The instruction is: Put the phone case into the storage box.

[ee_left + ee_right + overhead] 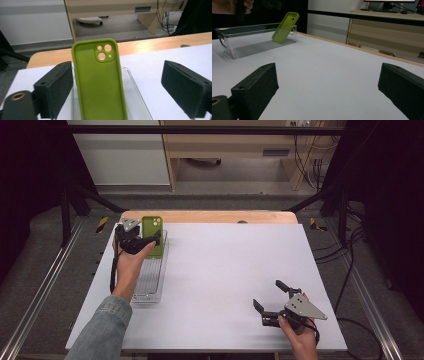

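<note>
High view: we are seeing the green phone case [152, 236] leaning in the clear tray [150, 287], our left tool [142, 241] spread wide around it, the right tool [271, 299] hovering wide over the worktop [225, 270].

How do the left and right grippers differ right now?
The left gripper is over the clear tray, jaws straddling the green phone case; the right gripper sits by the near table edge, nothing between its jaws. Both are open.
</note>
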A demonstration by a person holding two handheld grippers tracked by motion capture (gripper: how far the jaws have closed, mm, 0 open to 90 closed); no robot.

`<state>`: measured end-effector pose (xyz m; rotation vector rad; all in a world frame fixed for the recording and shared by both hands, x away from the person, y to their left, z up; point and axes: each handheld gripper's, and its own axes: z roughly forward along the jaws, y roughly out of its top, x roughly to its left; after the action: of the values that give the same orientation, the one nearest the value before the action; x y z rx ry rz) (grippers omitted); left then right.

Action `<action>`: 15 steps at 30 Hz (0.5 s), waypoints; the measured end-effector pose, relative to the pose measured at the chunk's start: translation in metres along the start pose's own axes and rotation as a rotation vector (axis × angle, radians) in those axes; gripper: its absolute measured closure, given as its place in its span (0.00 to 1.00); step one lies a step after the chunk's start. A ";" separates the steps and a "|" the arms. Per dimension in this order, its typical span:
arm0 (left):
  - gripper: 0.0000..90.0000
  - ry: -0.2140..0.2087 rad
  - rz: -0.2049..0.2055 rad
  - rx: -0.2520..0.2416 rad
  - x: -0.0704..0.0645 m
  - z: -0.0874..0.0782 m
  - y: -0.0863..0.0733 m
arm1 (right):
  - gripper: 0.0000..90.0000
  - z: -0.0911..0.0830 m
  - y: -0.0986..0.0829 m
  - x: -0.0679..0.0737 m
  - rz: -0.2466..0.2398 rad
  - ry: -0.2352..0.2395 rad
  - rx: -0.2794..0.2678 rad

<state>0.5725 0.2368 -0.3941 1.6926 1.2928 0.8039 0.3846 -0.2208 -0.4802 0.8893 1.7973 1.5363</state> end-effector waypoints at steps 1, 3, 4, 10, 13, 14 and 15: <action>0.09 -0.008 -0.004 0.000 -0.001 -0.001 -0.001 | 0.03 0.000 0.000 0.000 0.000 0.001 0.000; 0.09 -0.017 -0.010 -0.003 -0.002 -0.002 -0.001 | 0.03 0.000 0.000 0.000 0.000 0.001 0.000; 0.08 -0.022 -0.011 -0.005 -0.002 -0.003 -0.001 | 0.03 0.000 0.000 0.000 0.001 0.002 0.000; 0.08 -0.042 -0.006 -0.019 -0.005 -0.006 0.002 | 0.03 0.000 0.000 0.000 0.003 0.001 0.000; 0.07 -0.064 -0.004 -0.026 -0.007 -0.007 0.003 | 0.03 0.000 0.000 0.000 0.002 0.001 0.000; 0.07 -0.064 -0.004 -0.026 -0.007 -0.007 0.003 | 0.03 0.000 0.000 0.000 0.002 0.001 0.000; 0.07 -0.067 -0.006 -0.028 -0.008 -0.008 0.003 | 0.03 -0.001 0.000 0.000 0.002 0.000 -0.001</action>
<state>0.5648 0.2311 -0.3881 1.6786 1.2349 0.7519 0.3844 -0.2215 -0.4805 0.8912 1.7965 1.5379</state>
